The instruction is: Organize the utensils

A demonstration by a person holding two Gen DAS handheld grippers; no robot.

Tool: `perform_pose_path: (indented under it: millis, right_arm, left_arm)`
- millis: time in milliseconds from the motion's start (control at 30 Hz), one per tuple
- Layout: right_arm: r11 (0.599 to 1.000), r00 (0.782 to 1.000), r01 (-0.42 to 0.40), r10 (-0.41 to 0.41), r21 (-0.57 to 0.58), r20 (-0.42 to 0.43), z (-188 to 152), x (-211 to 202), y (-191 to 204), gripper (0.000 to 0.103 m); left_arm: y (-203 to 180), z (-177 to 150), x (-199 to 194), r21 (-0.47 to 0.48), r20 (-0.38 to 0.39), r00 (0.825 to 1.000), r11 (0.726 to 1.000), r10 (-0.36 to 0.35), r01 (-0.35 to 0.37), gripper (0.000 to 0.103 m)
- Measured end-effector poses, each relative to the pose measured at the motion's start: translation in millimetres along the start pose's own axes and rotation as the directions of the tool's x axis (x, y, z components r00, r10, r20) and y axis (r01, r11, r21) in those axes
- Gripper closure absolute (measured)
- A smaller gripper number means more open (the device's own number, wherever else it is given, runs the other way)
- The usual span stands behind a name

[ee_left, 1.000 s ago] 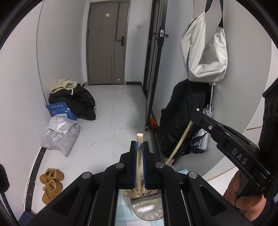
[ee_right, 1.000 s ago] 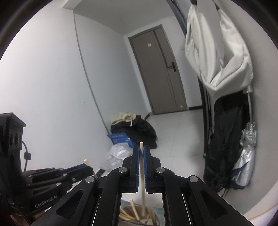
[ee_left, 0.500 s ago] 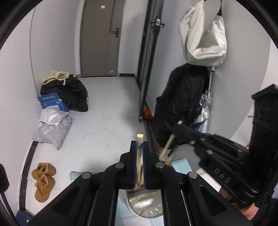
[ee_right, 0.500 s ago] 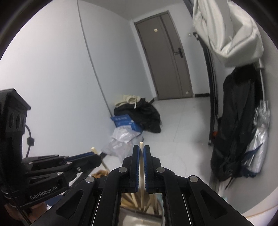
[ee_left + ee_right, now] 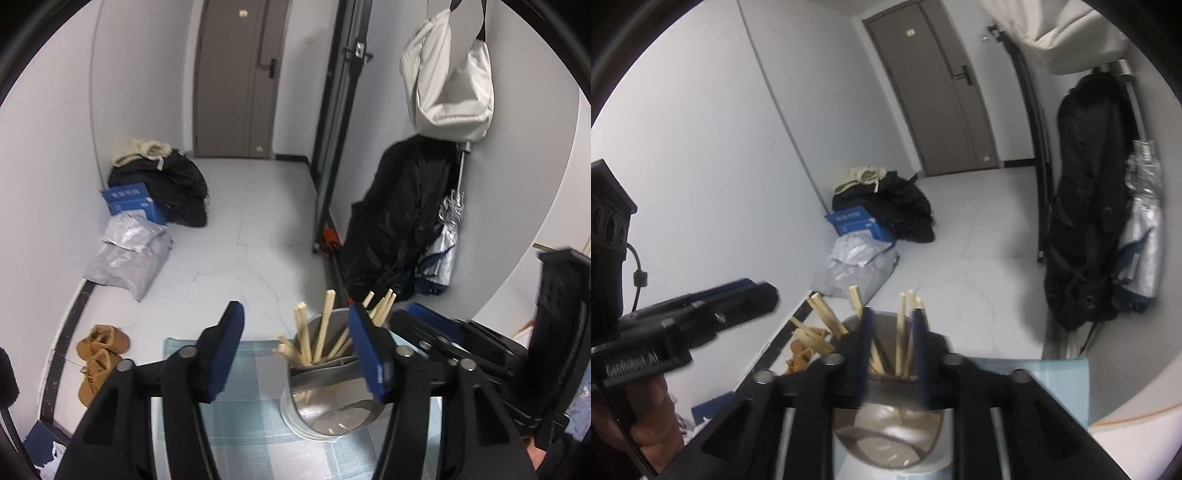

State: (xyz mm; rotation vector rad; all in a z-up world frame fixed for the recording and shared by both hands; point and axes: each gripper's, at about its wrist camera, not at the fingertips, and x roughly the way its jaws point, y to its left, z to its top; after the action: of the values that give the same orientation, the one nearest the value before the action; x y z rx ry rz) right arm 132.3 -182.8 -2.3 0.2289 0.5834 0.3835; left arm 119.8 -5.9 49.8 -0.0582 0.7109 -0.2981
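Note:
A shiny metal utensil holder [image 5: 332, 417] stands on a pale blue checked cloth [image 5: 236, 424], with several wooden chopsticks [image 5: 325, 328] leaning in it. My left gripper [image 5: 295, 350] hangs just above the holder, its jaws opening wide and gripping nothing. In the left wrist view my right gripper [image 5: 443, 332] reaches in from the right over the rim. In the right wrist view my right gripper [image 5: 892, 347] is over the holder [image 5: 886, 443], its jaws opening. Chopsticks [image 5: 900, 332] stand loose between them, untouched by the pads. My left gripper [image 5: 701, 310] sits at the left.
Brown shoes [image 5: 99, 354], grey plastic bags [image 5: 125, 254] and a blue box [image 5: 129, 201] lie on the floor to the left. A black coat [image 5: 399, 229] and a white bag [image 5: 447, 74] hang on the right wall. A person's hand [image 5: 646, 417] holds the left gripper.
Both grippers sank toward the holder and went from shut on one chopstick each to jaws apart. The two chopsticks now stand in the holder with the others.

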Motion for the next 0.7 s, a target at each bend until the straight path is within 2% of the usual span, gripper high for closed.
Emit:
perform_pose_path:
  millis: [133,200,300,433,467,500,567,700]
  right_arm:
    - [1.0,0.998,0.026,-0.026,0.001,0.048,-4.9,-26.6,1.3,0.057]
    - [0.999,0.997,0.034,-0.034,0.001,0.062,-6.6,-38.4,3.0,0.056]
    - [0.999,0.995,0.05,-0.048,-0.012,0.091,-10.5,-58.4,11.8,0.053]
    - [0.994,0.982,0.096,-0.086,-0.051,0.168,-17.9,-88.8,28.9,0.028]
    - [0.993,0.977,0.107,-0.094,-0.059,0.194,-20.8,-97.1,32.4,0.023]
    - [0.992,0.972,0.108,-0.091,-0.067,0.216,-23.5,-105.0,36.0,0.021]
    - [0.99,0.966,0.113,-0.091,-0.079,0.243,-29.3,-117.8,43.6,0.016]
    - [0.988,0.955,0.121,-0.09,-0.093,0.283,-42.9,-137.3,52.0,0.013]
  left_arm:
    - [1.0,-3.3,-19.4,-0.024,0.043,0.999,1.0,0.018,-0.017,0.047]
    - [0.1,-6.4,-28.2,-0.032,0.057,0.998,0.999,0.03,-0.029,0.041]
    - [-3.1,-11.2,-41.8,-0.04,0.088,0.995,0.998,0.057,-0.053,0.037]
    - [-7.0,-21.6,-64.5,-0.043,0.145,0.989,0.998,0.041,-0.035,0.034]
    - [-8.9,-24.3,-70.2,-0.039,0.159,0.986,0.998,0.046,-0.04,0.03]
    - [-10.7,-26.7,-74.6,-0.037,0.172,0.984,0.998,0.052,-0.046,0.025]
    - [-14.0,-32.4,-86.0,-0.03,0.21,0.975,0.998,0.066,-0.061,0.02]
    - [-18.0,-43.2,-100.3,-0.032,0.252,0.963,0.995,0.097,-0.092,0.01]
